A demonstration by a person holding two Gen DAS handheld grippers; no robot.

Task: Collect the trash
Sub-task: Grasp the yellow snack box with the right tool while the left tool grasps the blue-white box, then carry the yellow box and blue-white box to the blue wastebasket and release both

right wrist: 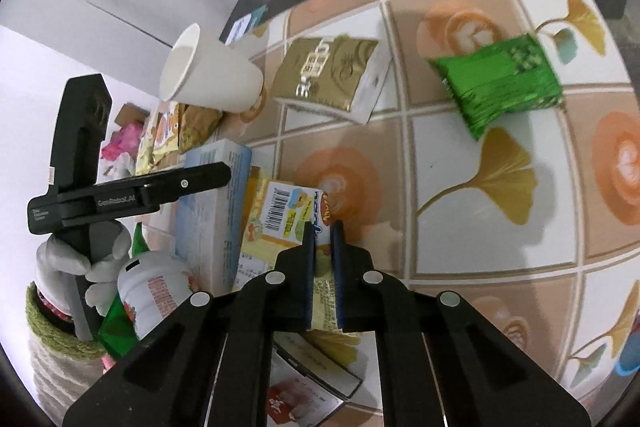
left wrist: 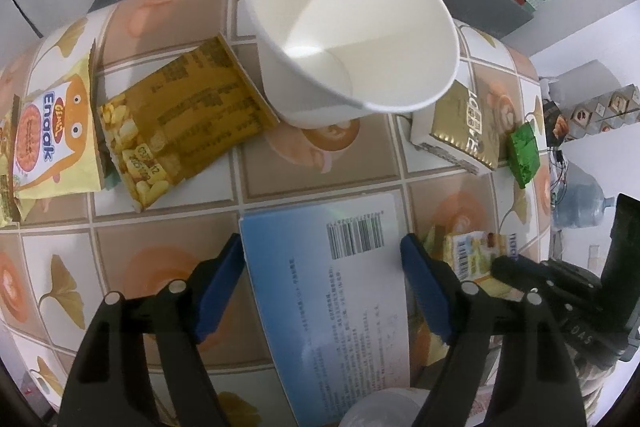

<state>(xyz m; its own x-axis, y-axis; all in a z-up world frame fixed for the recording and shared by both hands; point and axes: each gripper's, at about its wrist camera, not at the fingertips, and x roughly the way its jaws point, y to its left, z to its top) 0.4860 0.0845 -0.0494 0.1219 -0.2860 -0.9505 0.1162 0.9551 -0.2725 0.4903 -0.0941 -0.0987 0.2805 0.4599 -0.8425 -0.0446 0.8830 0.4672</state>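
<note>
On a tiled bench (right wrist: 460, 155), the right gripper (right wrist: 323, 231) has its fingers pinched on a yellow snack wrapper (right wrist: 280, 215). The left gripper (left wrist: 322, 247) fingers straddle a pale blue box (left wrist: 320, 291), spread wide and seemingly untouching.

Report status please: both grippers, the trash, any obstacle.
Right hand-held gripper shut on yellow snack wrapper. Left hand-held gripper open, straddling blue box. Paper cup close ahead.
</note>
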